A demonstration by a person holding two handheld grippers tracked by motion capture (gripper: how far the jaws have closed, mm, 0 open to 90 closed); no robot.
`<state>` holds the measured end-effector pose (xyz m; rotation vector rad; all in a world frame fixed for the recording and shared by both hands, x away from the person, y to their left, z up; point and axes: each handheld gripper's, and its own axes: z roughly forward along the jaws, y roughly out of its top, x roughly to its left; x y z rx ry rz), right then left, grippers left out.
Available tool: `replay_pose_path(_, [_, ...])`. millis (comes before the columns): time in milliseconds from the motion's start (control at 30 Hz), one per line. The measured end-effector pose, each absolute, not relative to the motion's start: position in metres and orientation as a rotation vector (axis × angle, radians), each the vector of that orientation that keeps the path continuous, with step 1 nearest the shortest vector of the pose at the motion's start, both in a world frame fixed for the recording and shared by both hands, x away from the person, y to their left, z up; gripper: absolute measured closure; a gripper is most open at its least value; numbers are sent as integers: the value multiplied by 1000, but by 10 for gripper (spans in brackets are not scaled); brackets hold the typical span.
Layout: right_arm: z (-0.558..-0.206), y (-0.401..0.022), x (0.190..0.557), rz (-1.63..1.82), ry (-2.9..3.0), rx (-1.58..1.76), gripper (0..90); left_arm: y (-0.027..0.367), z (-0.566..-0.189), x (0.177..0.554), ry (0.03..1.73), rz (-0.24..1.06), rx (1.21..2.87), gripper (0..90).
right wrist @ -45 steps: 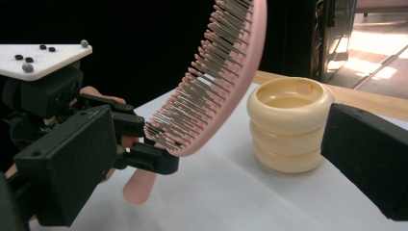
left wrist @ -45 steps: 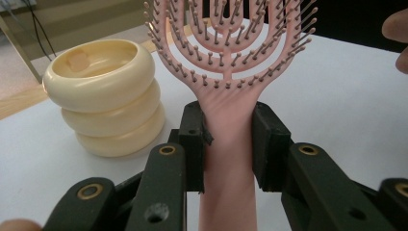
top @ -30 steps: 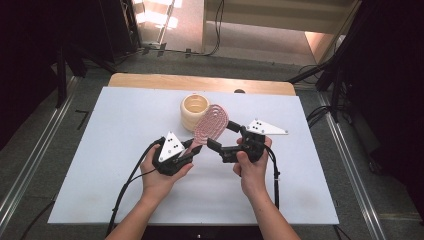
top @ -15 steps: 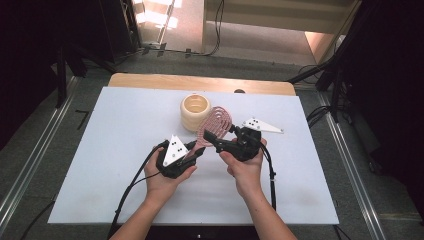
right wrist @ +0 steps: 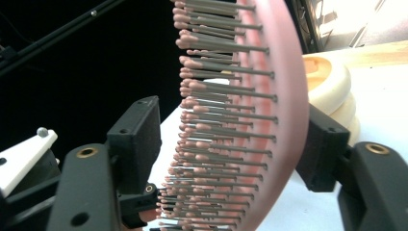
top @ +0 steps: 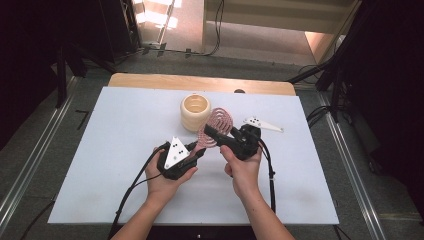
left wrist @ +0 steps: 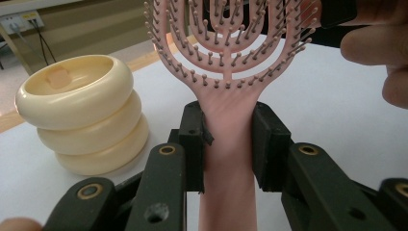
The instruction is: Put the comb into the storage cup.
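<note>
In the high view, the pink brush [top: 216, 126] was held above the white counter [top: 100, 150], its head now brought nearer the cream vase [top: 195, 112] than a second before, and the right gripper [top: 214, 134] had been moved in over the bristles; a handover was probably being prepared.

In the left gripper view, the smooth plastic handle was seen clamped between the left gripper [left wrist: 226, 139] jaws, beside the ribbed, glossy three-ring vase.

In the right gripper view, the jaws were seen straddling the curved head with its ball-tipped pins; the bristle-side pad stood clear, so no firm grip was yet made.
</note>
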<state>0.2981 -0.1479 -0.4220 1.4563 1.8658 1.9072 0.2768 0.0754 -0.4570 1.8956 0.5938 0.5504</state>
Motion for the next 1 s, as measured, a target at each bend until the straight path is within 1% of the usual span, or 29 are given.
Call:
replay_pose_path(67, [-423,-149,299,1925,1852,1486,379,75,-458,277,589,551,1899,708])
replay_pose_path(167, [-425,-150,301,1947,1845,1511,388,73,-459,276,583,555,1905,708])
replay_pose_path(367, [-427,-149,302,1958,1847,1525,443,73,-460,277,590,556,1907,708])
replay_pose_path(400, [-428,-150,302,1959,1841,1537,507,72,-460,276,591,558,1905,708])
replay_pose_path(467, [-429,-150,302,1975,1840,1527,578,71,-461,277,593,561,1915,708])
replay_pose_path(600, [-430,-150,302,1980,1849,1530,612,73,-464,279,615,530,1909,706])
replay_pose_path(733, [-431,-151,304,1989,1869,1520,615,74,-464,281,624,479,1907,691])
replay_pose_path(900, [-430,-150,302,1984,1878,1469,616,76,-461,279,606,445,1870,511])
replay_pose_path(1000, [-429,-151,301,1985,1874,1454,615,78,-460,279,599,421,1872,426])
